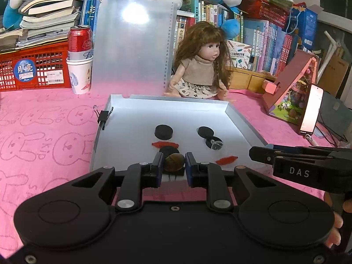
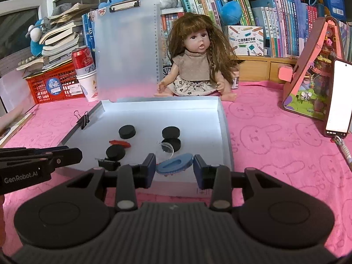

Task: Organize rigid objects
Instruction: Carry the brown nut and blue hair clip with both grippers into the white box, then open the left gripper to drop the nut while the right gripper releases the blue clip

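A brown disc (image 1: 175, 162) is clamped in the left gripper (image 1: 174, 165) and a blue oval piece (image 2: 175, 164) in the right gripper (image 2: 174, 167), above the white tray (image 2: 224, 118); 4 black discs already lie inside, so the sorting appears unfinished.

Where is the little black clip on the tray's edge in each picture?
Left wrist view: the black binder clip is left of middle, clamped on the tray's left wall.
Right wrist view: the black binder clip is further left, on that same left wall, near the far corner.
Shared landmark: the doll sits behind the tray's far wall in both views; the clip lies to its lower left.
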Demonstrator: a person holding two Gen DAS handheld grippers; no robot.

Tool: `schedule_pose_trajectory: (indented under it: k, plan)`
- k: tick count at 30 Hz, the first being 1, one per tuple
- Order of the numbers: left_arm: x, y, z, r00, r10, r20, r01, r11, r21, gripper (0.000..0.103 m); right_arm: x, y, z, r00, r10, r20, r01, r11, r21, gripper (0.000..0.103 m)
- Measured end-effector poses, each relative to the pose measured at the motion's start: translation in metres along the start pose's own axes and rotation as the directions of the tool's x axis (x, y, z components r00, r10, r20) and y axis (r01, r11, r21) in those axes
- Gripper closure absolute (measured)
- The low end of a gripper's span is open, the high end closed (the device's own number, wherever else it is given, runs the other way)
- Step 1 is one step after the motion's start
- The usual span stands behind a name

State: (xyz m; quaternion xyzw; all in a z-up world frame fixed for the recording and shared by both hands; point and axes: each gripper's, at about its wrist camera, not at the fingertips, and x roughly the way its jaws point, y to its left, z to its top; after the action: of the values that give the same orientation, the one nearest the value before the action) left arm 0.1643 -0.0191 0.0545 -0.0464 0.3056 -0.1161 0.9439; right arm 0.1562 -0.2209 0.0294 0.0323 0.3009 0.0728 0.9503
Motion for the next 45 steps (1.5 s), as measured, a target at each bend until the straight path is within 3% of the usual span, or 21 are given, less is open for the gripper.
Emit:
schedule_pose_trajectory:
  k: [11, 26, 35, 45]
  plan:
    - [0.036, 0.003, 0.029, 1.000, 0.000, 0.000, 0.000, 1.000, -0.031, 0.083, 0.027, 0.001, 0.027, 1.000, -0.009, -0.023, 0.009, 1.000, 0.013, 0.060]
    - [0.125, 0.017, 0.076, 0.990, 0.003, -0.143, -0.016, 0.995, -0.094, 0.083, 0.100, -0.013, 0.080, 0.983, 0.036, -0.179, -0.018, 0.994, 0.104, 0.060]
    - [0.173, 0.020, 0.090, 0.983, 0.039, -0.179, -0.057, 0.994, -0.093, 0.083, 0.146, -0.023, 0.083, 0.968, 0.057, -0.243, -0.008, 0.980, 0.200, 0.060]
    - [0.191, 0.018, 0.086, 0.980, 0.057, -0.191, -0.071, 0.995, -0.070, 0.083, 0.170, -0.022, 0.079, 0.962, 0.043, -0.269, 0.012, 0.980, 0.200, 0.059]
